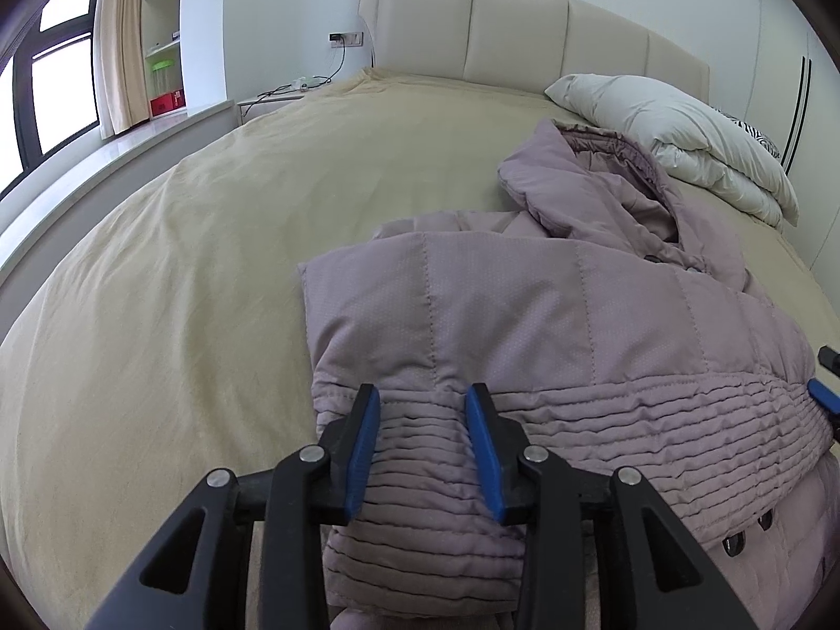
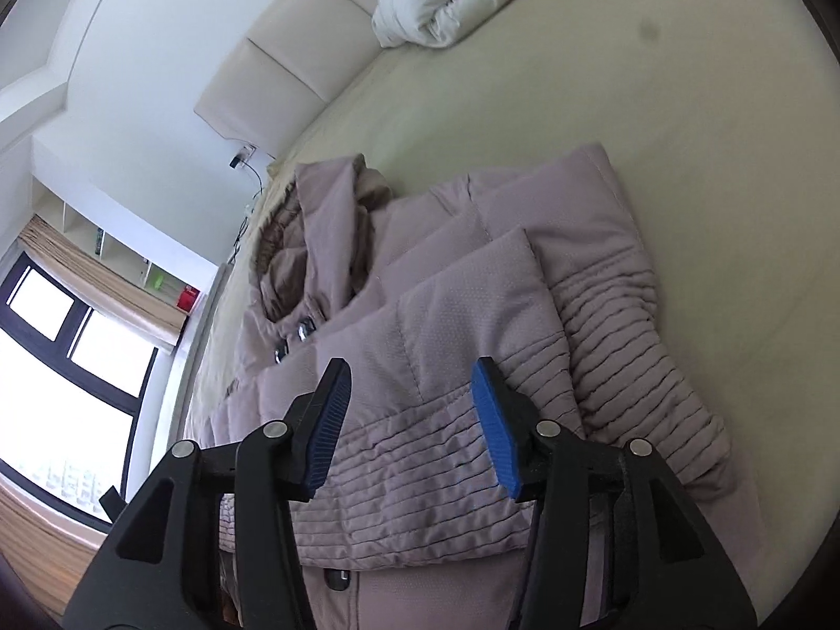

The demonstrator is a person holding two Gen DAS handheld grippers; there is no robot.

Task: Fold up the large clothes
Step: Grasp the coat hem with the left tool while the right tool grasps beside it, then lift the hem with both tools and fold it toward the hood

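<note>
A mauve quilted hooded jacket (image 1: 551,315) lies on the beige bed (image 1: 210,262), its sleeves folded across the body and the hood toward the headboard. My left gripper (image 1: 422,409) is open, its blue-padded fingers straddling the ribbed cuff band of the jacket without pinching it. My right gripper (image 2: 412,383) is open too, over the ribbed band of the jacket (image 2: 446,315). The right gripper's blue tips also show at the right edge of the left wrist view (image 1: 824,394).
A white folded duvet (image 1: 682,131) lies by the padded headboard (image 1: 525,26). A window ledge (image 1: 105,157) and shelves (image 1: 163,52) run along the bed's left side. Bare bed sheet (image 2: 709,157) lies right of the jacket.
</note>
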